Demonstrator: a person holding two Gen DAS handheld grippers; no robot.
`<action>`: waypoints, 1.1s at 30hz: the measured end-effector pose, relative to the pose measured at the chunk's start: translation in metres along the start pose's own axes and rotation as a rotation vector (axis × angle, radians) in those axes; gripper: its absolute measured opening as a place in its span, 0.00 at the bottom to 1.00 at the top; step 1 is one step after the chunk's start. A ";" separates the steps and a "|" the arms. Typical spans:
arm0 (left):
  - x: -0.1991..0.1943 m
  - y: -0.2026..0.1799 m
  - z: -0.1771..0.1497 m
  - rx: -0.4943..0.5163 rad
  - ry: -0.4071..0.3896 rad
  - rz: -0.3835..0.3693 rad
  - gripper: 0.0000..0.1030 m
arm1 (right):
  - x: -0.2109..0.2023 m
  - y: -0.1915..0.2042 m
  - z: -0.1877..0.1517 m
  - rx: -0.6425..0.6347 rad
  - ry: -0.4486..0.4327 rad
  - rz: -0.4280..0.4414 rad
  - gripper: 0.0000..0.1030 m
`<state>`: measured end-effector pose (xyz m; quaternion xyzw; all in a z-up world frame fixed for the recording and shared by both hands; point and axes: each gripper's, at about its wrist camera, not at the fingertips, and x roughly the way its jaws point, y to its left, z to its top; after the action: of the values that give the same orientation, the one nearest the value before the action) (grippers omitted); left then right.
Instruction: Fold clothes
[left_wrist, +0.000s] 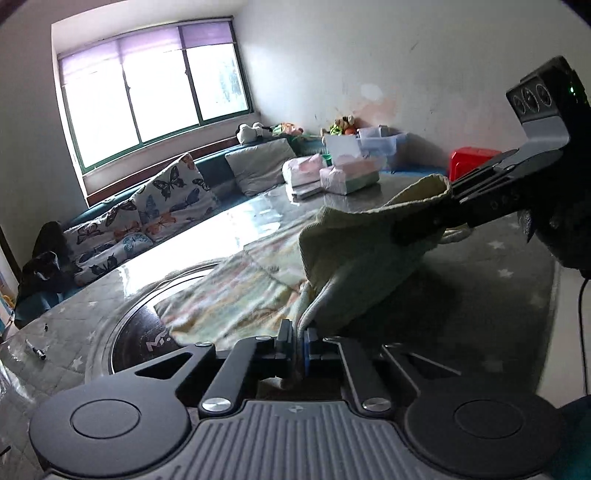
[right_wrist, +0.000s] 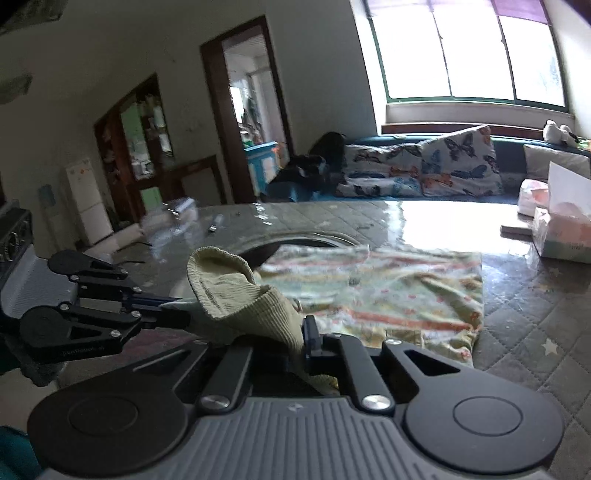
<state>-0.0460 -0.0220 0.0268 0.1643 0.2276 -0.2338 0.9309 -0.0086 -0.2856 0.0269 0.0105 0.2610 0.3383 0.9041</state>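
A pale yellow-green garment with a ribbed cuff hangs in the air over the table, stretched between both grippers. My left gripper is shut on its lower edge, and in the right wrist view the left gripper comes in from the left. My right gripper is shut on the ribbed cuff; in the left wrist view the right gripper reaches in from the right. A patterned, striped piece of clothing lies flat on the table beyond, partly hidden by the lifted garment.
The table has a quilted grey cover and a round dark inset. Tissue packs and boxes stand at its far side, a small pen-like item at the left. A sofa with butterfly cushions runs under the window.
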 end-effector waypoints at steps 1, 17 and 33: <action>-0.008 -0.003 0.000 -0.006 -0.006 -0.007 0.06 | -0.008 0.003 0.000 -0.006 -0.002 0.010 0.06; -0.046 0.011 0.018 -0.181 -0.012 -0.025 0.06 | -0.020 0.022 0.039 -0.095 0.029 0.083 0.05; 0.102 0.119 0.020 -0.407 0.167 0.069 0.06 | 0.147 -0.029 0.087 -0.087 0.131 -0.083 0.19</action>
<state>0.1018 0.0322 0.0168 -0.0006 0.3406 -0.1364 0.9303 0.1444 -0.2031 0.0281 -0.0617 0.3047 0.3117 0.8979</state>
